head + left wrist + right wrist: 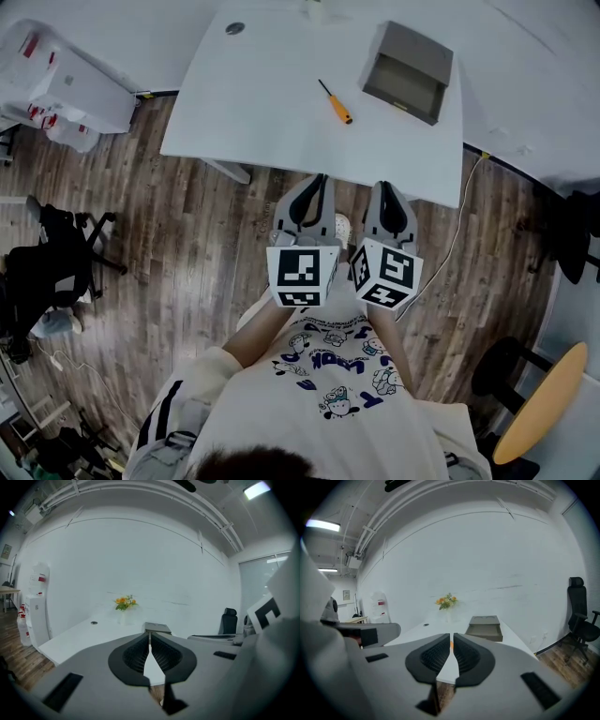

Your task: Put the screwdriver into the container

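An orange-handled screwdriver (335, 101) lies on the white table (253, 112), a little left of the grey open container (408, 72). Both grippers hang side by side over the wooden floor, short of the table's front edge and close to the person's chest. The left gripper (322, 178) is shut and holds nothing; its jaws meet at the tip (149, 637), with the container (157, 628) just beyond. The right gripper (385, 186) is also shut and empty (451, 639). It points at the table, where the container (485, 626) stands to the right and a sliver of orange handle (451, 645) shows.
A vase of orange flowers (446, 601) stands at the table's far edge, and a small dark disc (234, 29) lies at its far left. A black office chair (56, 253) is on the left, white equipment (66, 89) at upper left, a stool (544, 403) at lower right.
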The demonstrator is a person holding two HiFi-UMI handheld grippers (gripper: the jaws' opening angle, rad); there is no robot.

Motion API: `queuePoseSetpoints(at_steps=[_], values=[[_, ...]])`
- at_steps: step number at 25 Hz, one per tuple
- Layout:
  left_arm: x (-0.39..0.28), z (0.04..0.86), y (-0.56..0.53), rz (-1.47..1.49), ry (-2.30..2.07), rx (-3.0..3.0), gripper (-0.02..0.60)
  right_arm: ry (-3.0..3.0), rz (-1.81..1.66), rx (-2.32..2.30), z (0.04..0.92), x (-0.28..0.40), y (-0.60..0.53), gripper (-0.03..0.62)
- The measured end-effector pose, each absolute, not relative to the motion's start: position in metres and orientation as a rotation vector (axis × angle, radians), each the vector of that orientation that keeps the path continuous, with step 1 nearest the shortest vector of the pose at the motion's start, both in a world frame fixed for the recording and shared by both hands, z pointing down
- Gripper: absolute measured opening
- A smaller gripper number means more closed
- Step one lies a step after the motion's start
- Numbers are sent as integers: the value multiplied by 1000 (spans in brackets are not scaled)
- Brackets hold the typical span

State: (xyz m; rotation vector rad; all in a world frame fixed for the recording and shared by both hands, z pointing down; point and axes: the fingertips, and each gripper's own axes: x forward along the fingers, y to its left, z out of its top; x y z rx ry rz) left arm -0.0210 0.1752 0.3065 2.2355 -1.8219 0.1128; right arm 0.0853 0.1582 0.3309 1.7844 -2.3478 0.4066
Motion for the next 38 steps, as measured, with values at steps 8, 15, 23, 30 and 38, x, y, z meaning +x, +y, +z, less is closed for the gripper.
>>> queuePoseSetpoints(at_steps=[8,15,23,30,38], values=[[-20,310,140,126,-1865,2177,28,-2381,412,1707,334,83,120,41],[-14,311,103,135,-1899,2144,28,-2415,425,1644,335,84,78,41],[-16,308,65,132,-1960,2079,28,-2456,416,1566,329,83,35,41],[-9,303,36,113,-2004,2036,28,-2480,404,1506,326,89,3,41],[-2,310,9,107,-2047,1979,28,-2509,395,1414,334,89,-27,41]])
